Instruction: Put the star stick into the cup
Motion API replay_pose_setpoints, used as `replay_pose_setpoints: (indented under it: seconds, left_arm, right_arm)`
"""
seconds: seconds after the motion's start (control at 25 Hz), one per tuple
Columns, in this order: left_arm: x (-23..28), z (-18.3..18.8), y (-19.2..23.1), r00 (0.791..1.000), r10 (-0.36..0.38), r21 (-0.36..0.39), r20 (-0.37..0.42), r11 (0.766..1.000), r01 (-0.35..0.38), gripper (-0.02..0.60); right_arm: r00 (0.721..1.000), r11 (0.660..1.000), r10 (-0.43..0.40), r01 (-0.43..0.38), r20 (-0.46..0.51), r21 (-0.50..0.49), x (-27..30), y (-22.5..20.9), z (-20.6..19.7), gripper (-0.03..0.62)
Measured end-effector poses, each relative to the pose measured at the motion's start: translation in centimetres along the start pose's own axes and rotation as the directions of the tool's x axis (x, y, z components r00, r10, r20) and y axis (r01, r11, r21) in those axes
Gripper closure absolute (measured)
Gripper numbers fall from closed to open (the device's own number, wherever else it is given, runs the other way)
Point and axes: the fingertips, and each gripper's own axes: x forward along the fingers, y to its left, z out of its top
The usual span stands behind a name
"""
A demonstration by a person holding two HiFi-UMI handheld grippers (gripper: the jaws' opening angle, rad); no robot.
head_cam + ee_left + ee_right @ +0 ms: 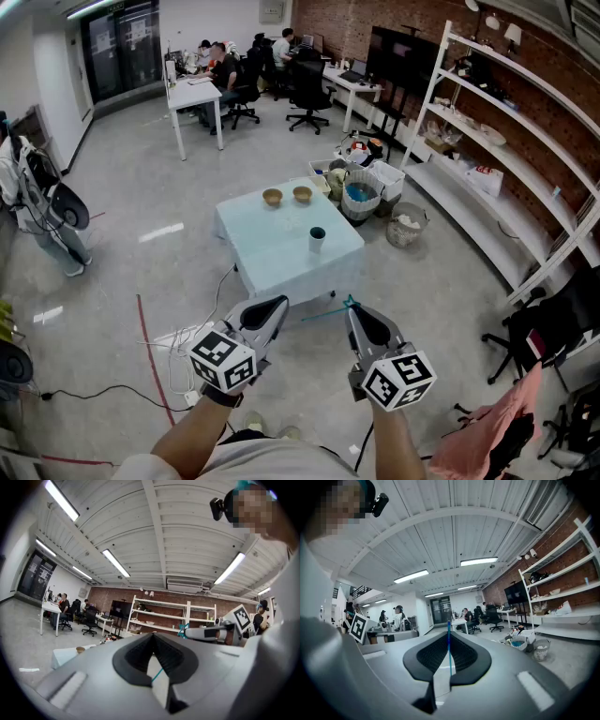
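A thin teal star stick (323,313) is clamped in my right gripper (354,309), which is shut on it. Its star end (349,302) sits at the jaw tips and the shaft points left toward my left gripper (279,304). In the right gripper view the stick (449,651) runs upright between the closed jaws. My left gripper (152,637) is shut with nothing in it, and the stick shows only through the gap behind its jaws. The white cup (317,238) stands near the front right of the light blue table (267,258), well ahead of both grippers.
Two tan bowls (272,197) (302,194) sit at the table's far edge. Baskets and bins (361,197) crowd the floor behind the table. White shelves (506,141) line the right wall. Cables (178,342) lie on the floor at left. A pink cloth (487,431) hangs at lower right.
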Motion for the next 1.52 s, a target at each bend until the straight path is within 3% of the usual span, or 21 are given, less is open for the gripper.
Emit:
replay_pose_setpoints:
  seconds: [0.36, 0.56, 0.92, 1.24, 1.52]
  left_arm:
    - [0.9, -0.1, -1.0, 1.000, 0.014, 0.009, 0.009, 1.000, -0.014, 0.578]
    - [1.4, -0.7, -1.2, 1.000, 0.030, 0.009, 0.009, 1.000, -0.030, 0.578]
    - [3.5, -0.7, 0.2, 0.999, 0.042, 0.008, 0.015, 0.999, -0.042, 0.578]
    - [7.9, -1.7, 6.5, 1.000, 0.019, -0.022, 0.003, 1.000, -0.019, 0.578]
    - [12.7, -1.6, 16.0, 1.000, 0.001, -0.032, -0.007, 0.999, -0.001, 0.578]
  right_arm:
    - [1.000, 1.000, 0.009, -0.009, -0.003, -0.004, -0.7, -1.0, -0.4, 0.569]
    - [1.000, 0.999, 0.018, -0.018, 0.008, 0.042, -1.1, -2.1, -0.9, 0.568]
    - [1.000, 0.998, -0.020, 0.019, 0.015, 0.067, 0.1, -4.3, -1.1, 0.568]
    - [0.997, 0.996, -0.072, 0.072, -0.014, 0.060, 6.6, -7.8, -1.7, 0.568]
    - [0.990, 0.987, -0.136, 0.138, -0.031, 0.081, 15.9, -11.2, -2.2, 0.568]
